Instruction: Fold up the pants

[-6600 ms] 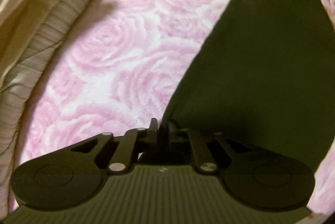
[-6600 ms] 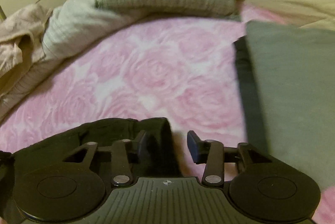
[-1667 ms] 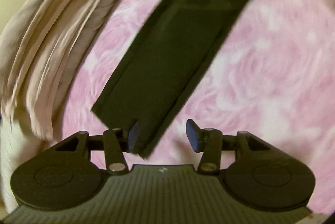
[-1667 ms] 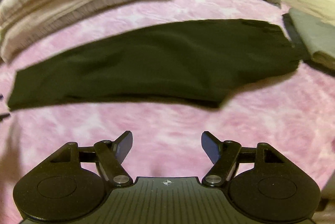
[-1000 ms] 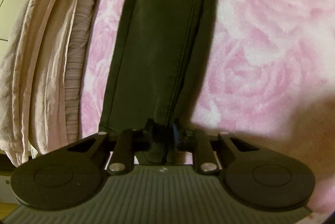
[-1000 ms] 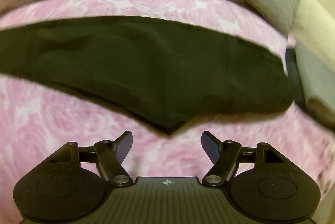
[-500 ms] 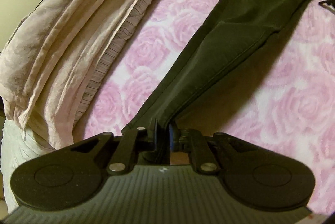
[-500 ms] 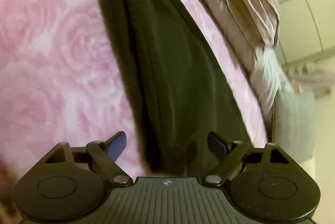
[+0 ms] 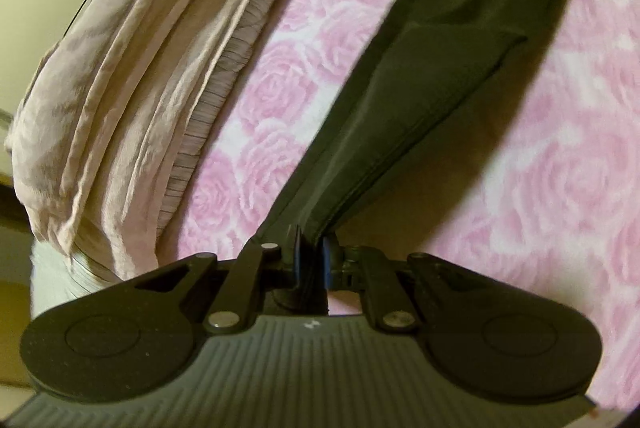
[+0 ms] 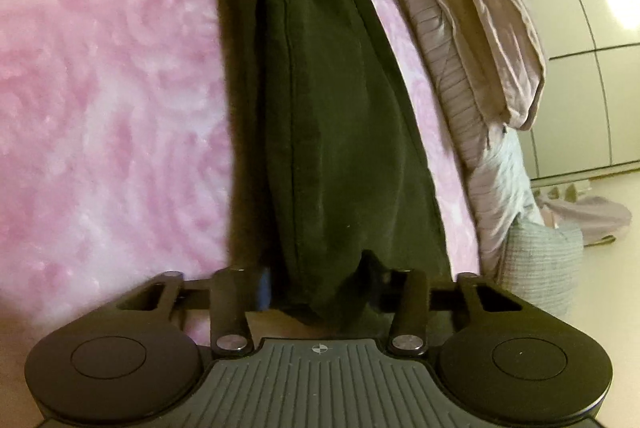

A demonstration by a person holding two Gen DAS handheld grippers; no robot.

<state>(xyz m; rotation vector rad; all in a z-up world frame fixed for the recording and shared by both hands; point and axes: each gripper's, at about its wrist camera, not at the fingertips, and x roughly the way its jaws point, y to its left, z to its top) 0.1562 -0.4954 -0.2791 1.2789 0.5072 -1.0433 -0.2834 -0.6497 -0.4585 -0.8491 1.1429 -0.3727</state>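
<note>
Dark pants point(image 9: 420, 99) lie folded lengthwise on a pink rose-patterned blanket point(image 9: 560, 187). In the left wrist view they run from the bottom centre to the top right. My left gripper point(image 9: 310, 256) is shut on the leg end, which is lifted and casts a shadow on the blanket. In the right wrist view the pants point(image 10: 340, 107) stretch straight away from the camera. My right gripper point(image 10: 318, 284) has its fingers pressed against bunched fabric at the wide waist end. The fabric fills the gap between the fingers.
A pile of crumpled beige bedding point(image 9: 140, 67) runs along the far side of the pants, also showing as beige bedding point(image 10: 480, 27). A grey ribbed pillow point(image 10: 544, 260) lies beyond it. Pale cupboard doors point(image 10: 580, 67) stand behind. Bare pink blanket point(image 10: 100, 87) lies on the near side.
The right gripper's fingers went from wide open to closed on the waist end. The left gripper kept hold of the leg end and lifted it slightly.
</note>
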